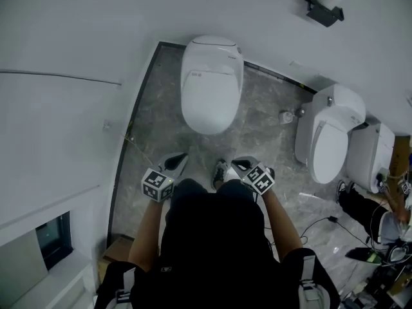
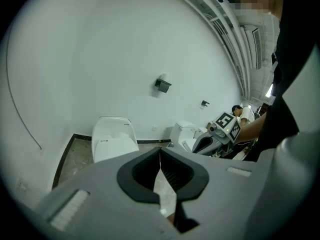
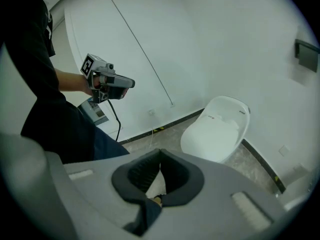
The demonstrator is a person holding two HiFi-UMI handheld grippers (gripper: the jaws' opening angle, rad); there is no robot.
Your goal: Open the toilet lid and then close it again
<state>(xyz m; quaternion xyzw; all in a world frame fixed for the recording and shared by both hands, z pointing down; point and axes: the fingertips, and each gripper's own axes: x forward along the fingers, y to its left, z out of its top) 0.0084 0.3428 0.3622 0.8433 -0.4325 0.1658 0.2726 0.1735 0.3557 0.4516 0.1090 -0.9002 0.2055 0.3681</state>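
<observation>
A white toilet (image 1: 211,85) stands against the wall ahead of me with its lid down; it also shows in the left gripper view (image 2: 114,138) and the right gripper view (image 3: 218,130). My left gripper (image 1: 182,158) is held at waist height, well short of the toilet, its jaws shut with nothing in them (image 2: 160,152). My right gripper (image 1: 236,163) is level with it on the right, also shut and empty (image 3: 160,154). Each gripper appears in the other's view: the right gripper (image 2: 197,148) and the left gripper (image 3: 130,82).
A second toilet (image 1: 328,137) and a third toilet (image 1: 373,154) stand along the wall to the right. A paper holder (image 1: 324,5) hangs on the wall. A person (image 1: 380,214) sits at the far right among cables (image 1: 322,223). A wall (image 1: 58,127) borders the left.
</observation>
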